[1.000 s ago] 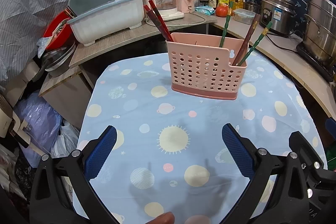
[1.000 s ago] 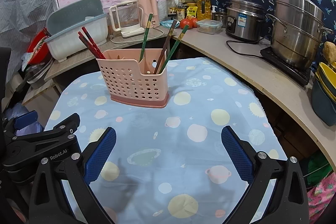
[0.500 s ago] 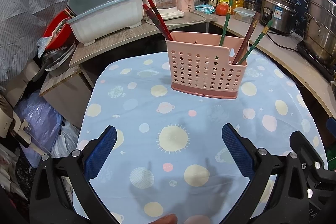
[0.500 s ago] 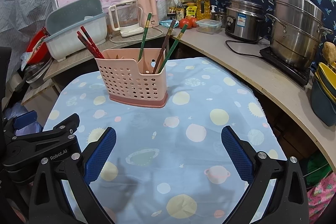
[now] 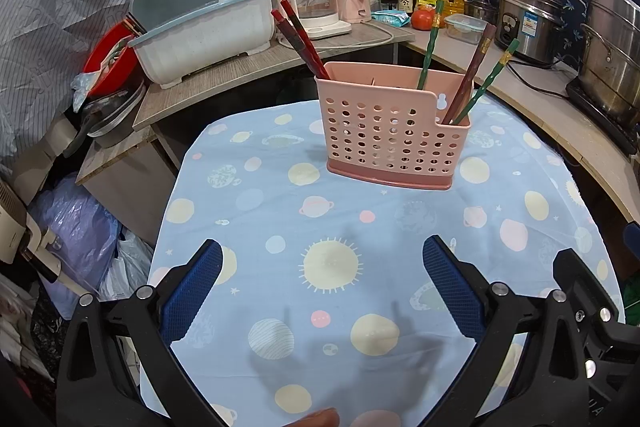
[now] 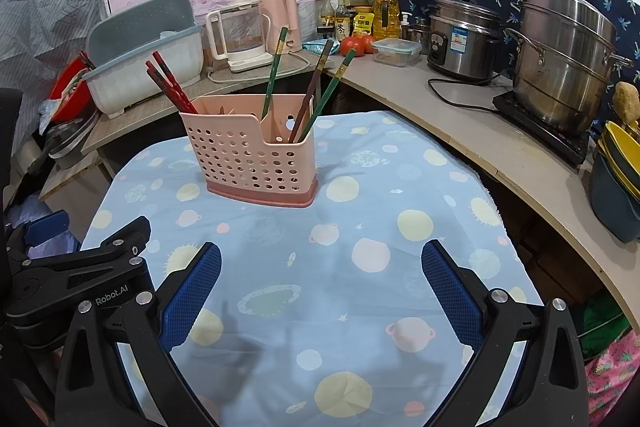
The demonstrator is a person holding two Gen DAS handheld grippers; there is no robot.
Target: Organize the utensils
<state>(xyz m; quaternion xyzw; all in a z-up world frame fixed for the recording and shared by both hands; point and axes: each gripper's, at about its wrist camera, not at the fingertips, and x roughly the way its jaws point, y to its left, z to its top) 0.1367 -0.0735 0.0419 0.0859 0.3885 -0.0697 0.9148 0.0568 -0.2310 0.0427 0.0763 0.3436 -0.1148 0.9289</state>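
Observation:
A pink perforated utensil holder (image 5: 394, 137) (image 6: 250, 155) stands on a table under a blue planet-print cloth (image 5: 332, 227) (image 6: 360, 227). Red chopsticks (image 5: 298, 41) (image 6: 170, 83) lean out of its left end. Two green chopsticks (image 5: 428, 49) (image 6: 274, 67) and a brown one (image 5: 472, 71) (image 6: 314, 87) stick out toward its right end. My left gripper (image 5: 322, 287) hovers open over the near cloth, well short of the holder, with nothing between its fingers. My right gripper (image 6: 320, 287) is also open and holds nothing; the left gripper's black body shows at its left.
A counter wraps the back and right with a white-and-teal dish rack (image 5: 200, 31), a kettle (image 5: 316, 7), bottles, a rice cooker (image 6: 460, 39) and a steel steamer pot (image 6: 564, 59). Bags and pans crowd the floor at left (image 5: 72, 219). Stacked bowls (image 6: 618, 167) sit at far right.
Both views have drifted only slightly; the holder sits a touch further left in the right wrist view. Both grippers stay open and nothing was picked up.

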